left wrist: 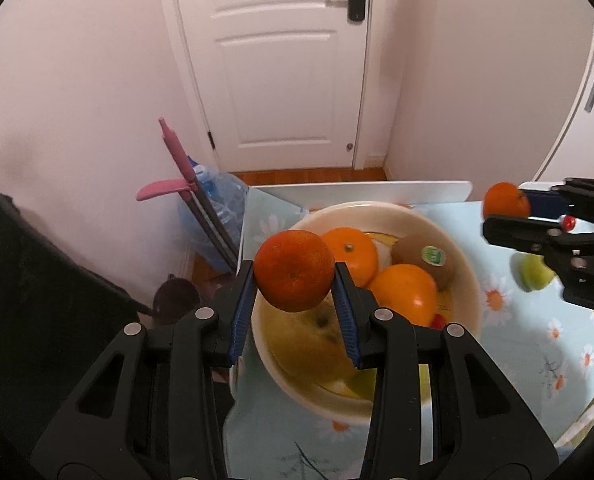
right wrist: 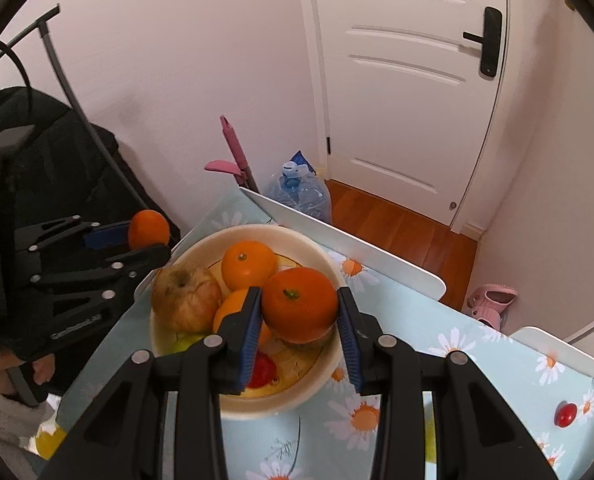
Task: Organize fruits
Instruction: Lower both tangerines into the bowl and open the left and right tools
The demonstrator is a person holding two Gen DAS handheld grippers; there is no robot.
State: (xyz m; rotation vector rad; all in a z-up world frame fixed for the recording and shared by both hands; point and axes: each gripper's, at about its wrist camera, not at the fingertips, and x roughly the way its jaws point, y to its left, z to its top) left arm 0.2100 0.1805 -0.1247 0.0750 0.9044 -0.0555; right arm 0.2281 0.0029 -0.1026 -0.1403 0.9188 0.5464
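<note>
Both grippers over the bowl [left wrist: 463, 256] — left gripper [left wrist: 295, 276] and right gripper [right wrist: 300, 307] each clamp 1 orange.

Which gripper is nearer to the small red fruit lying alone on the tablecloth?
Right. The right gripper hangs over the bowl, beside the red fruit; the left gripper is beyond the bowl's far side.

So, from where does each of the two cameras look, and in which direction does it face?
Left wrist: sits behind the left gripper, faces forward and down over the cream bowl toward the white door; its own fingers clamp a tangerine, the right gripper at right.
Right wrist: sits behind the right gripper, looks down at the bowl, door beyond; its fingers clamp an orange, the left gripper at left.
Shared: bowl, door, floral tablecloth, both grippers.
</note>
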